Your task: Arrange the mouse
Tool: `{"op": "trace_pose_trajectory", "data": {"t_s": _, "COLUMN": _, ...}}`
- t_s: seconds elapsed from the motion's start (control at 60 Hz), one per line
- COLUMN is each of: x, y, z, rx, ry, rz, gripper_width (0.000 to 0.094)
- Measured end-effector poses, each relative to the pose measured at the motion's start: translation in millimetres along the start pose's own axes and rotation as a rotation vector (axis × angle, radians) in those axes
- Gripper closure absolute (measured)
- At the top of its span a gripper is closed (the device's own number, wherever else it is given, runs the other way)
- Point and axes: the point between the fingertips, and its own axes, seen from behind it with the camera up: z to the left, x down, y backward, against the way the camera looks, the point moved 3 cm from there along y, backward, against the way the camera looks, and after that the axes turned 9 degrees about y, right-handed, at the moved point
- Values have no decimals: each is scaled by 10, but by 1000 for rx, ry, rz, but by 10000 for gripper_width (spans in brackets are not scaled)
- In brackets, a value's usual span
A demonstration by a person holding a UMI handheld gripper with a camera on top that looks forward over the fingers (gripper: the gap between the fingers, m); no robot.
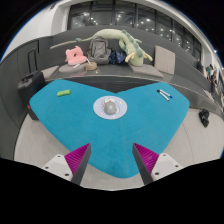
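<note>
hovering at the near edge of the teal mat [60,115], bare mat all round; my gripper [112,160] fingers apart, holding nothing. grey mouse [110,106] sits mid-mat on a pale round pad [98,108], beyond them.

teal mat [70,110], grey mouse [110,105], magenta pads [78,157]

No readable text, labels, brands or numbers anywhere in gripper view.
</note>
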Motion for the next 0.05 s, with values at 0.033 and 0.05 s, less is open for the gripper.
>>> {"op": "trace_pose_trajectory", "data": {"t_s": 0.033, "x": 21, "y": 21, "z": -15, "rx": 6, "ry": 6, "rz": 1, "gripper_width": 89}}
{"op": "trace_pose_trajectory", "data": {"t_s": 0.05, "x": 24, "y": 31, "z": -25, "rx": 11, "ry": 9, "rz": 0, "gripper_width": 88}}
